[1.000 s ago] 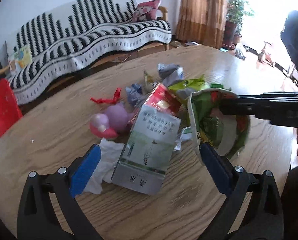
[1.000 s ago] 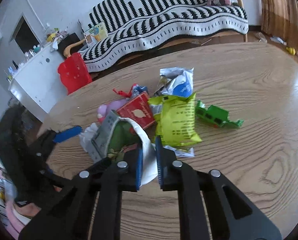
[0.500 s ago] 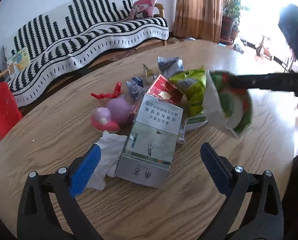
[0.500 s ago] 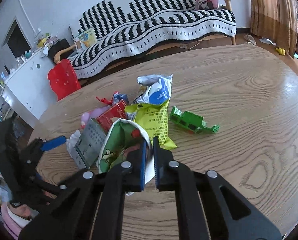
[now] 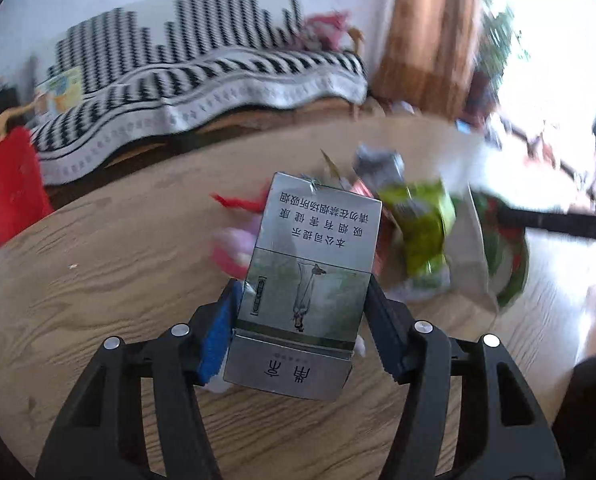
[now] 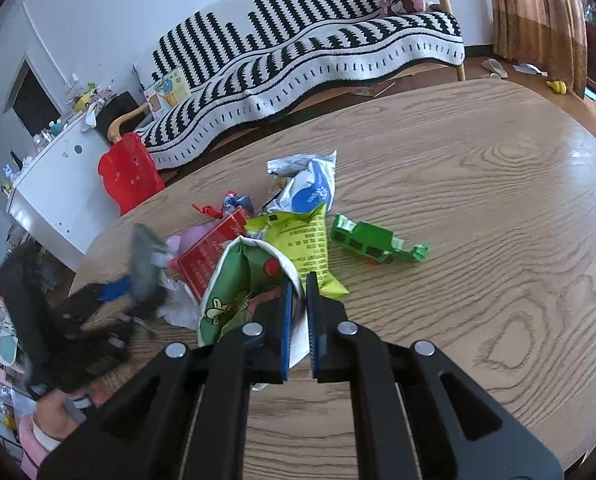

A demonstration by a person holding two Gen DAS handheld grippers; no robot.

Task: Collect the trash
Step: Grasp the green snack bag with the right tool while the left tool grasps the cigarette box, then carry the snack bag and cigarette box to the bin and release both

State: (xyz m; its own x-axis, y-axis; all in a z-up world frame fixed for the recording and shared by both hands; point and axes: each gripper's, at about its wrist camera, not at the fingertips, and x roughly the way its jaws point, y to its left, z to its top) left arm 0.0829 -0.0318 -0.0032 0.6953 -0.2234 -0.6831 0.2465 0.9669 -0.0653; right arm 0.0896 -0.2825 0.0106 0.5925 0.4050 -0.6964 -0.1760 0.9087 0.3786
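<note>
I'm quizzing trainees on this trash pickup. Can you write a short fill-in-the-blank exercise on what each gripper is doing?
1. The left gripper is shut on a silver ____ box.
2. The right gripper pinches the rim of an open green snack ____.
3. The green toy train lies on the ____ table.

Missing words: cigarette; bag; wooden

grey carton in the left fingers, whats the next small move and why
Probably carry the grey carton over to the green snack bag and drop it in. The left gripper is shut on the carton's sides and has it tilted up off the wooden table, while the right gripper pinches the bag's white rim, holding its mouth open facing the carton.
</note>
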